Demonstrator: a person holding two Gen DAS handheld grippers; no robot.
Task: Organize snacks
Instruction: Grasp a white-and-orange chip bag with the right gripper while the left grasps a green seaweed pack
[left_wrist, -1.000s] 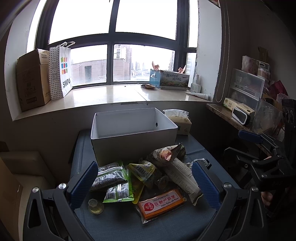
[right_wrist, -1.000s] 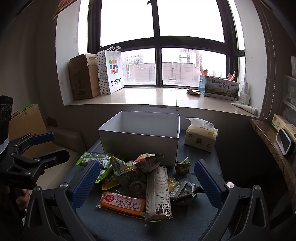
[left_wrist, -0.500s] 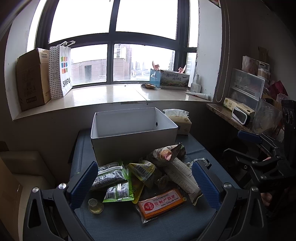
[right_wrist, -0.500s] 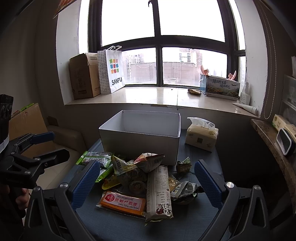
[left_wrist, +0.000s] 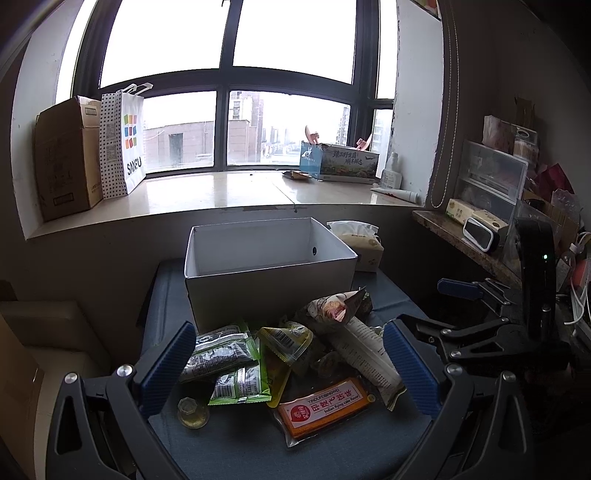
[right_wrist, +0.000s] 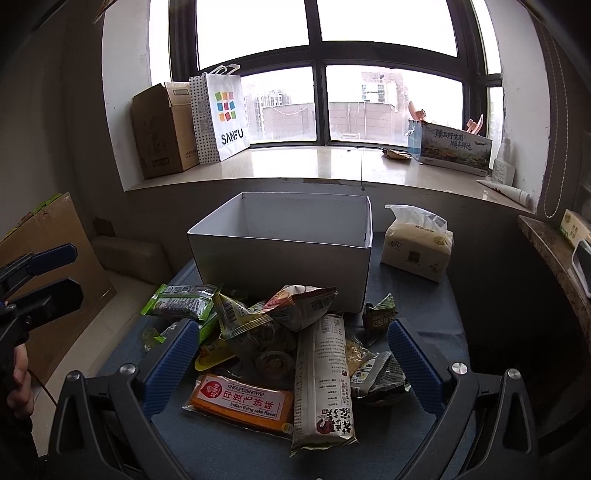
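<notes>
A pile of snack packets lies on a blue-grey table (left_wrist: 236, 439) in front of an open white box (left_wrist: 269, 273) (right_wrist: 284, 254). Nearest is an orange flying-cake packet (left_wrist: 325, 406) (right_wrist: 240, 402), with a long white packet (right_wrist: 325, 380) (left_wrist: 365, 354), green packets (left_wrist: 229, 358) (right_wrist: 181, 302) and a crumpled bag (right_wrist: 299, 302) (left_wrist: 332, 306) around it. My left gripper (left_wrist: 288, 365) hovers open above the pile's near side. Just as wide apart stand the fingers of my right gripper (right_wrist: 291, 363), over the same pile. Neither holds anything.
A tissue pack (right_wrist: 417, 247) (left_wrist: 362, 243) stands right of the box. A small yellow jelly cup (left_wrist: 192, 410) lies near the table's left front. The windowsill (right_wrist: 321, 166) carries a cardboard box, a paper bag (right_wrist: 225, 114) and a printed carton. Shelves crowd the right side (left_wrist: 491, 184).
Both grippers have drifted slightly; the right gripper has come a little closer to the pile. Nothing on the table has moved.
</notes>
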